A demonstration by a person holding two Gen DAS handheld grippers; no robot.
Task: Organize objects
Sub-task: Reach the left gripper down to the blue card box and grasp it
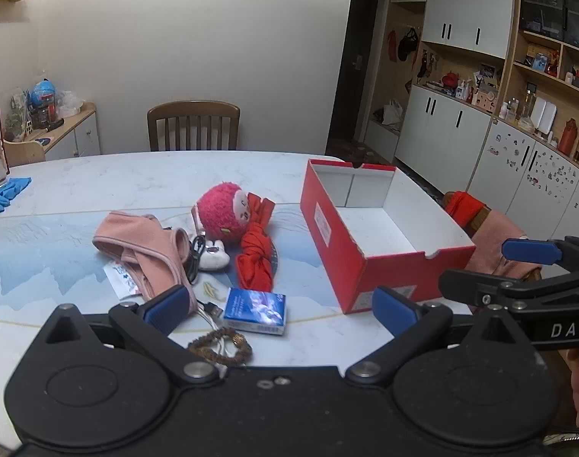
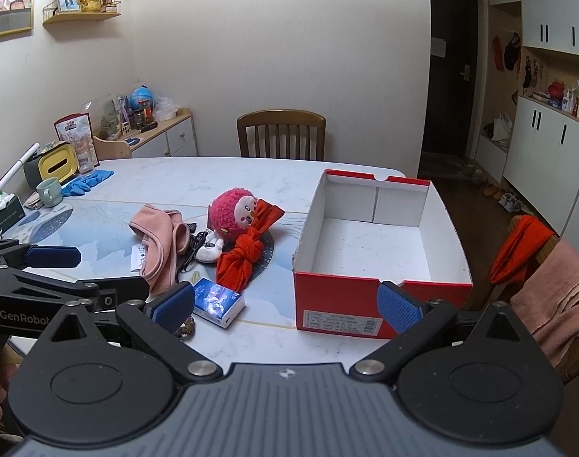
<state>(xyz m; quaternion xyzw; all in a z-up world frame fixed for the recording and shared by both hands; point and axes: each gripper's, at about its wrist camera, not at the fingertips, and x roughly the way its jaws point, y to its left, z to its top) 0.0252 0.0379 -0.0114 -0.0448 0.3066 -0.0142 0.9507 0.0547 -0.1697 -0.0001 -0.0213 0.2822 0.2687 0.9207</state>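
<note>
An empty red shoebox [image 1: 337, 228] [image 2: 350, 297] stands open on the right of the table. Left of it lies a heap: a pink plush ball [image 1: 222, 209] [image 2: 232, 213], a knotted red cloth [image 1: 255, 259] [image 2: 243, 257], a pink garment [image 1: 144, 243] [image 2: 160, 243], a small white plush [image 1: 213, 255] [image 2: 209, 249], a black cable [image 1: 196, 255], a blue packet [image 1: 257, 310] [image 2: 219, 302] and a bead bracelet [image 1: 220, 346]. My left gripper [image 1: 281, 314] hovers open above the packet and bracelet. My right gripper [image 2: 285, 306] is open between packet and box, holding nothing.
The marble table [image 1: 137, 182] [image 2: 213, 179] has a wooden chair [image 1: 193, 125] [image 2: 281, 135] behind it. Blue gloves [image 2: 85, 182], a green mug [image 2: 49, 190] and a tissue holder [image 2: 57, 165] sit at the far left. A chair draped with cloth [image 2: 548, 278] stands right of the box.
</note>
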